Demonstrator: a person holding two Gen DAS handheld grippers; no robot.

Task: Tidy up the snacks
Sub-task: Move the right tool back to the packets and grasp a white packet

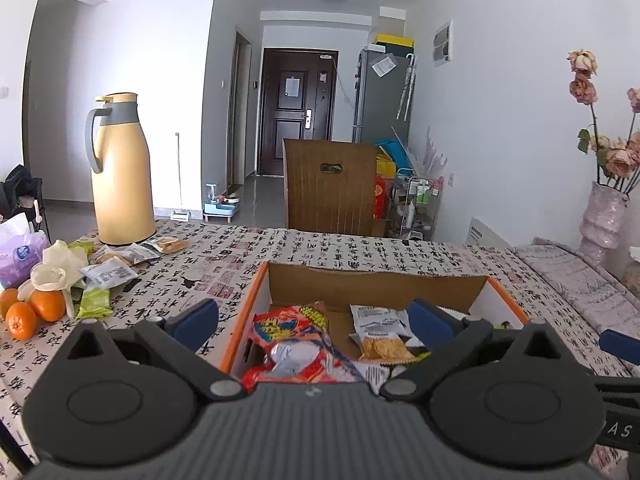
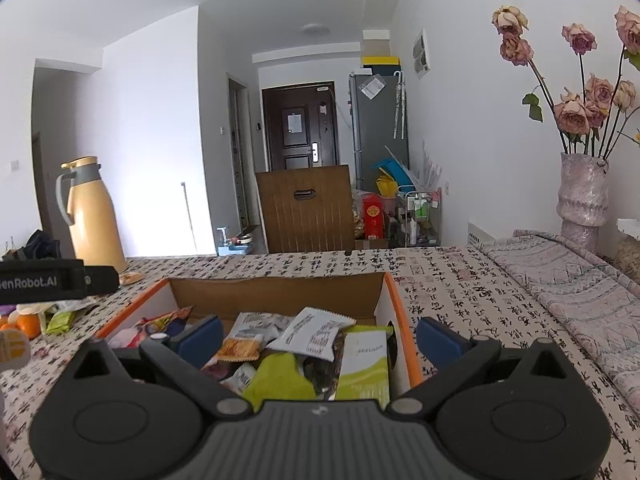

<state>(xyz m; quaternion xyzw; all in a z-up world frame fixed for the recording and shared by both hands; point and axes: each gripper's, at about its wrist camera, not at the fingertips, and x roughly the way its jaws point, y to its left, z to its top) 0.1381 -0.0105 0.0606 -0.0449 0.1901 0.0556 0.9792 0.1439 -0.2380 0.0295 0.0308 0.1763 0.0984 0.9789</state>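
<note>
An orange-rimmed cardboard box (image 1: 376, 280) sits on the table and holds snack packs: a red pack (image 1: 296, 324) and a cracker pack (image 1: 382, 346). In the right wrist view the box (image 2: 280, 290) also holds a white pack (image 2: 316, 334) and green packs (image 2: 362, 364). My left gripper (image 1: 314, 322) is open and empty, hovering over the box's left part. My right gripper (image 2: 318, 336) is open and empty over the box's right part. More loose snack packs (image 1: 108, 274) lie on the table at the left.
A yellow thermos (image 1: 120, 172) stands at the far left of the table. Oranges (image 1: 34, 310), a white glove and a purple tissue pack (image 1: 20, 256) lie at the left edge. A vase with dried roses (image 2: 582, 196) stands at the right. A wooden chair (image 1: 332, 184) is behind the table.
</note>
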